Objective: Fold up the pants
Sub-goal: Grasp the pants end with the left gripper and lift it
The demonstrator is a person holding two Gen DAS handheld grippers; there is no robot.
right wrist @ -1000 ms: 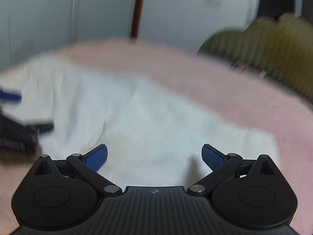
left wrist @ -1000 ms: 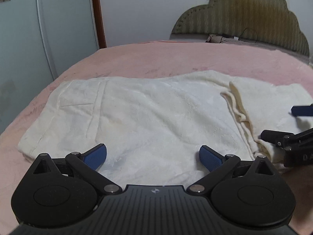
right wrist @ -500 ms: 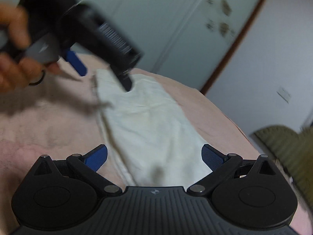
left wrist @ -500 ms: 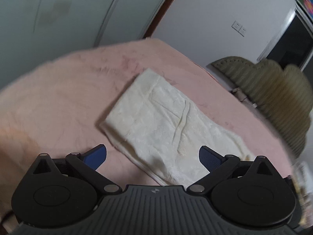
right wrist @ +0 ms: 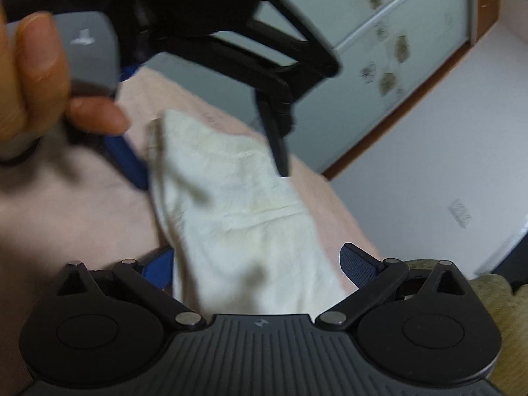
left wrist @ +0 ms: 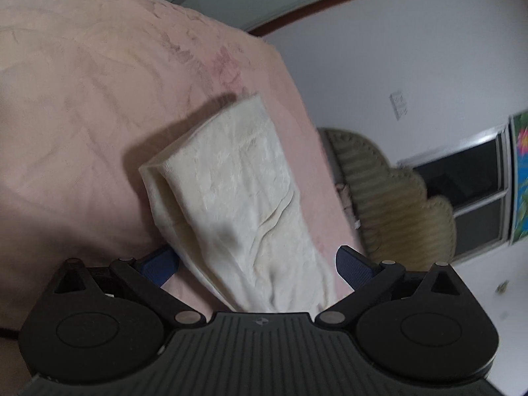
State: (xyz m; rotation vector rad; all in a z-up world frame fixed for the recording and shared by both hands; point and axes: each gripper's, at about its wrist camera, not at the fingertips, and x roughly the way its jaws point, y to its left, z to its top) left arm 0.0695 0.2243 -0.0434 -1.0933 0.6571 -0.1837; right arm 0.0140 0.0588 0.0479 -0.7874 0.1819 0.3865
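A: Pants (left wrist: 237, 198) lie mid-frame on the pink bed (left wrist: 82, 99), folded into a long strip. Both tongs?

B: Left gripper (left wrist: 255, 265) and right gripper (right wrist: 255, 265) gape, empty. Probably between folds; next, grasp an end

Right claw (right wrist: 255, 265): I see its blue tips spread wide, nothing between them but air.
Pants (right wrist: 244, 217): cream, folded into a long strip on the pink bed (right wrist: 82, 204).
Left claw (right wrist: 211, 168): blurred, tips apart above the pants' far end.
Hand (right wrist: 36, 76): gripping the left claw's handle.
Wardrobe (right wrist: 379, 33): pale doors with flower patterns.
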